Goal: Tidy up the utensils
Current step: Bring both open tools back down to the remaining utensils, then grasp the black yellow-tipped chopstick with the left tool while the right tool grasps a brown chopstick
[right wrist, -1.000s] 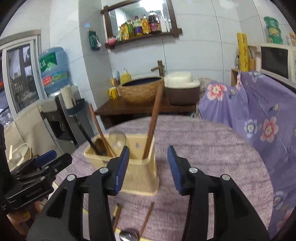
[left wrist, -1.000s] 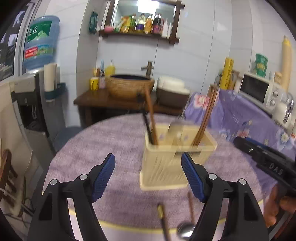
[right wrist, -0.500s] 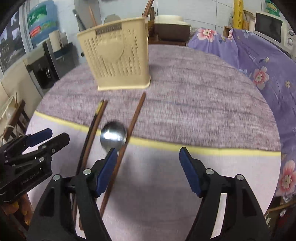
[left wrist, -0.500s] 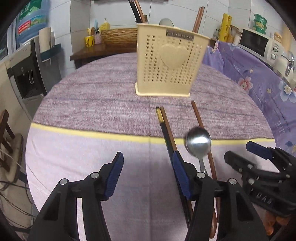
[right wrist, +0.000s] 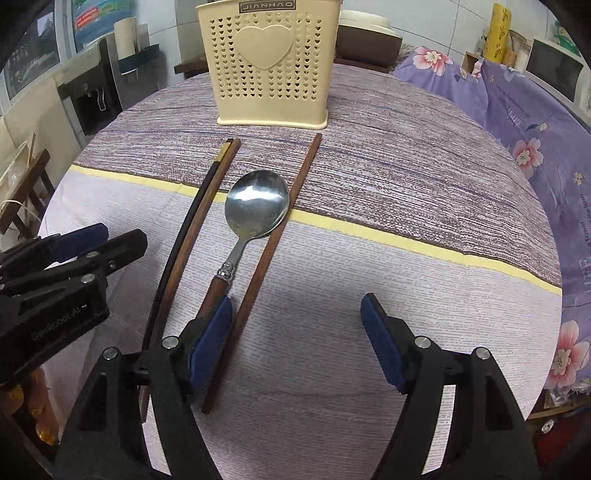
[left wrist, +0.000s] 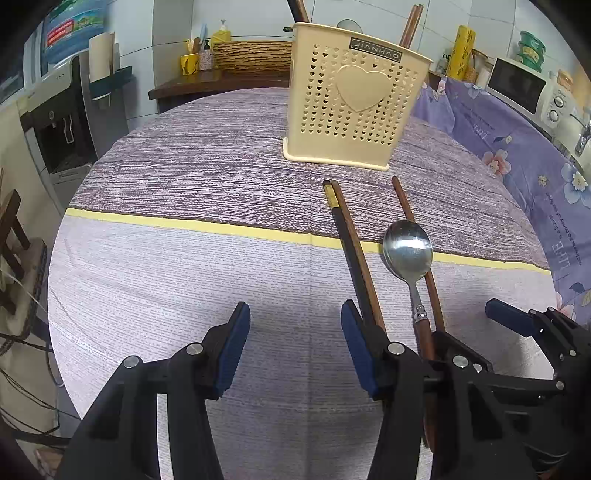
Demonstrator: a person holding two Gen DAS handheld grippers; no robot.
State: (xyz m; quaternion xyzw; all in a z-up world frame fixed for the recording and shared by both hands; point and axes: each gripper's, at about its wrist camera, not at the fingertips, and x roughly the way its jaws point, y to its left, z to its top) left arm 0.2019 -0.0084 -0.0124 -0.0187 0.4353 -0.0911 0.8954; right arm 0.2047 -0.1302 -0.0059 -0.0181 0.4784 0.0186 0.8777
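A cream perforated utensil holder [left wrist: 354, 110] [right wrist: 269, 74] stands at the far side of the round table, with chopsticks [left wrist: 410, 22] sticking out of it. In front of it lie a metal spoon [left wrist: 406, 251] [right wrist: 256, 206] with a brown handle, a black and a brown chopstick side by side [left wrist: 351, 243] [right wrist: 199, 214], and a single brown chopstick [left wrist: 410, 214] [right wrist: 266, 258]. My left gripper [left wrist: 295, 350] hovers low, jaws closing on nothing; the chopstick pair runs under its right finger. My right gripper [right wrist: 295, 339] is opening; the single chopstick lies just inside its left finger.
A purple striped cloth with a yellow band [left wrist: 184, 225] covers the table. A water dispenser [left wrist: 62, 110] stands at the left. At the right is a floral-covered counter [right wrist: 524, 122] with a microwave [left wrist: 517, 85]. A dark side table [left wrist: 207, 85] with a basket is behind.
Both grippers have come down from above the holder to just over the cloth, and now point down at the loose utensils. The left jaws have narrowed and the right jaws have widened.
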